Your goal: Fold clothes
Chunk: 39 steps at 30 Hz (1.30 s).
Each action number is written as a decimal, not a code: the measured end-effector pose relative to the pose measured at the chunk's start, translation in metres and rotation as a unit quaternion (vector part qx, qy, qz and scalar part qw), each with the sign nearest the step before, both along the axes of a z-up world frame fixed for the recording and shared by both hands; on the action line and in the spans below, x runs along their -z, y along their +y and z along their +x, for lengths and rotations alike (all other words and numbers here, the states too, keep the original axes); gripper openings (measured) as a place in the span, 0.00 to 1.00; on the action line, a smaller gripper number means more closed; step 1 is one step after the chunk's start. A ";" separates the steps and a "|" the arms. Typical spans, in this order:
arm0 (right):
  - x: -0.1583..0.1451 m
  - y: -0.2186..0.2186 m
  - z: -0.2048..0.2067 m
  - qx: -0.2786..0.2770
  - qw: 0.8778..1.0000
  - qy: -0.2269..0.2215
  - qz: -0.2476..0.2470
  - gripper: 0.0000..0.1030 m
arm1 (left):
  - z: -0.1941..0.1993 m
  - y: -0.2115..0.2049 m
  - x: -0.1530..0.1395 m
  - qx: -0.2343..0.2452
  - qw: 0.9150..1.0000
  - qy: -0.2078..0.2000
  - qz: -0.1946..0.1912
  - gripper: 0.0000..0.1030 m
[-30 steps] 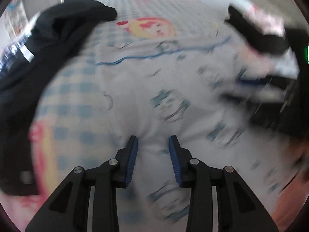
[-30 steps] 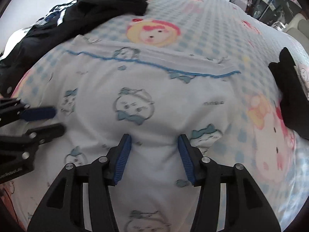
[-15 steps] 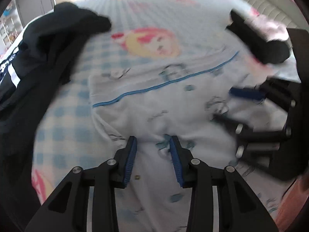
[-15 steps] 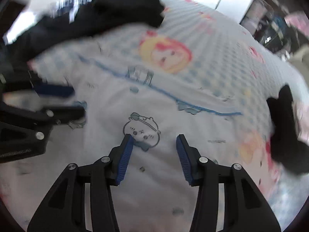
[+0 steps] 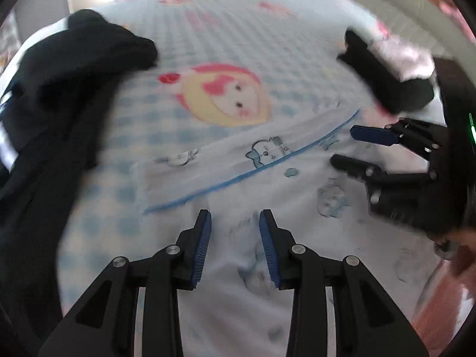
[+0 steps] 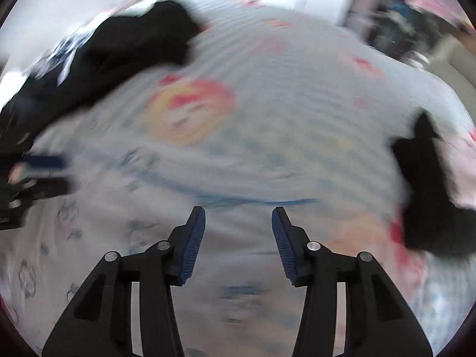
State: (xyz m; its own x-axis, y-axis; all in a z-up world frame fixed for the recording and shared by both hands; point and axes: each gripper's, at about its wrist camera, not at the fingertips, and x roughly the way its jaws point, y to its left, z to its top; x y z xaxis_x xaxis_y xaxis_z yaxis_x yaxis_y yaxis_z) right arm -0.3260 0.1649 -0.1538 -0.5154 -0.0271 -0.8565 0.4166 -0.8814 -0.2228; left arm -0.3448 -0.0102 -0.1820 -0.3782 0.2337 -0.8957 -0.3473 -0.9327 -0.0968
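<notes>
A white garment (image 5: 276,184) printed with small blue cartoon figures lies spread flat on the bed, its blue trim line (image 5: 238,178) along the far edge. My left gripper (image 5: 235,217) hovers over the cloth just short of that trim, open, with only cloth showing in the gap. My right gripper (image 6: 238,214) is also open over the same garment (image 6: 134,238), near the trim; this view is blurred by motion. In the left wrist view the right gripper (image 5: 345,147) sits at the right. In the right wrist view the left gripper (image 6: 61,172) is at the left edge.
The bed sheet (image 5: 238,44) is blue-and-white checked with a pink-and-yellow cartoon face. A heap of black clothes (image 5: 59,104) lies at the far left. Another black item (image 5: 386,80) lies at the right beside pink fabric. Furniture stands beyond the bed.
Both grippers have travelled across the white garment toward its far edge; the blue trim now lies just ahead of the fingertips. Their jaws stay apart, and the right view has blurred.
</notes>
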 end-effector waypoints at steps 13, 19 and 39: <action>-0.016 0.049 -0.040 0.076 0.996 0.020 -0.036 0.52 | 0.001 -0.021 -0.019 0.000 0.998 0.001 0.055 0.39; 0.008 0.020 -0.035 0.044 0.999 0.014 0.022 0.53 | -0.020 0.003 0.002 0.003 1.000 -0.007 0.028 0.38; 0.012 0.026 0.100 0.062 0.996 -0.038 -0.059 0.59 | 0.122 0.012 0.000 0.031 0.998 -0.059 -0.014 0.39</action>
State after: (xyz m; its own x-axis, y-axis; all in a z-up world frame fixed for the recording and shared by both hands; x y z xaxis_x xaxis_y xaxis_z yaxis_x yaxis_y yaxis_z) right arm -0.2260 0.1912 -0.1655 -0.4545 -0.0701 -0.8880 0.3140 -0.9455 -0.0860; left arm -0.2231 0.0014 -0.1822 -0.2551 0.2276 -0.9397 -0.3915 -0.9130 -0.1149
